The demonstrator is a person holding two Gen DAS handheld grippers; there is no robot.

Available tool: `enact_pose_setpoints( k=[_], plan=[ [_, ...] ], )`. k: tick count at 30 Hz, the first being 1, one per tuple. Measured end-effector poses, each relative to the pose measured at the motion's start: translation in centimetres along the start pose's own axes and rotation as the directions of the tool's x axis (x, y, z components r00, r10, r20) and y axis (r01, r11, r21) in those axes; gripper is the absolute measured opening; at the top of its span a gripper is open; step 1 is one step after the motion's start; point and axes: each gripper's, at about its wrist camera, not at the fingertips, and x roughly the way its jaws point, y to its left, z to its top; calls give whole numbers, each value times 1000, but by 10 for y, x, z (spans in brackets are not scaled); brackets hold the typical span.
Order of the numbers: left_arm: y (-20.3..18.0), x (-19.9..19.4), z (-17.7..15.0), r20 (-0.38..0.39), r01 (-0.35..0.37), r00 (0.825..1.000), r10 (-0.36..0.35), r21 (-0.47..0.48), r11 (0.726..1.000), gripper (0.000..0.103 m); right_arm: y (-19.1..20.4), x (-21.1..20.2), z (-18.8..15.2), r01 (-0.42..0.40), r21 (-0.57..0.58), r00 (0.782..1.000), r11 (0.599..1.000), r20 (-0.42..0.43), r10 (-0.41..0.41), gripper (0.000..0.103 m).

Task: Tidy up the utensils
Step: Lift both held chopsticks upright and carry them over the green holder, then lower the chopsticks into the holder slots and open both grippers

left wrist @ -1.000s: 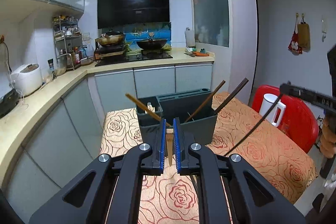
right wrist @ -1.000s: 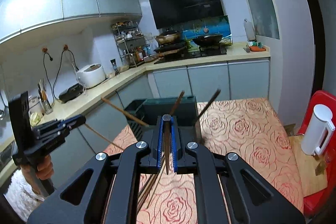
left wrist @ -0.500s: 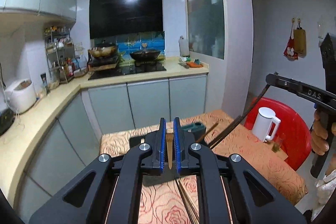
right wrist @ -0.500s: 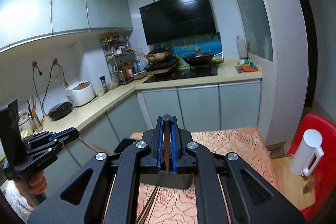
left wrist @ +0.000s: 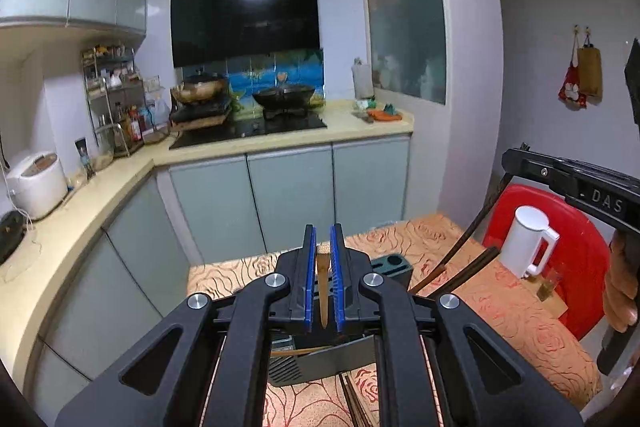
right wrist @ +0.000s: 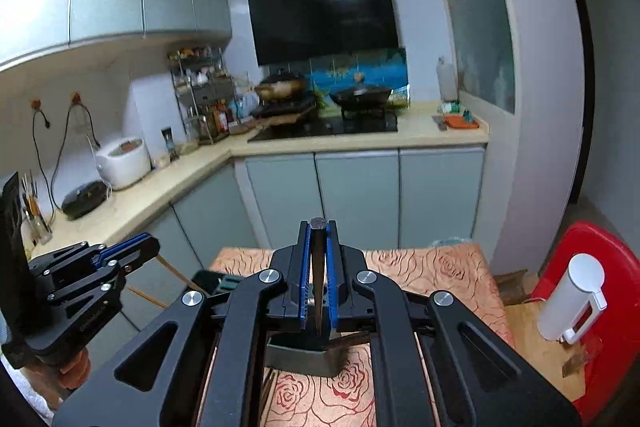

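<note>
Chopsticks pinched in each gripper; holder, probably dark plastic, mostly hidden behind them.

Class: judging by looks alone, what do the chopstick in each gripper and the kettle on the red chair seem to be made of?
Left gripper's chopstick: probably bamboo or wood; pale tan, matt.
Right gripper's chopstick: possibly dark-stained wood or plastic; near-black, so unclear.
Kettle: probably plastic; smooth white shell with a moulded handle.
Chair: likely plastic; glossy red.
</note>
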Motion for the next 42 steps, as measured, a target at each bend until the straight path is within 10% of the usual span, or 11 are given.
enact_pose_setpoints(
  k=[17, 21, 24, 31, 42],
  plan=[
    [15, 30, -29, -69, -25, 997, 22, -35, 999, 8, 4, 54, -35, -15, 1, 992, 1000, -128, 15, 10],
    [18, 27, -28, -61, -24, 998, 22, -43, 999, 44, 5, 52, -35, -20, -11, 993, 1000, -120, 19, 18],
    [19, 22, -29, -49, -25, 999, 23, -42, 999, 55, 5, 48, -35, -12, -1, 995, 1000, -104, 12, 39],
    [23, 3, -30, -7, -50, 999, 50, -56, 997, 84, 2, 33, -32, 4, -9, 998, 1000, -67, -4, 49],
    [30, -35, -46, 50, -49, 997, 54, -95, 994, 94, 0, -16, -31, 6, -36, 999, 999, 47, -4, 61]
  ],
)
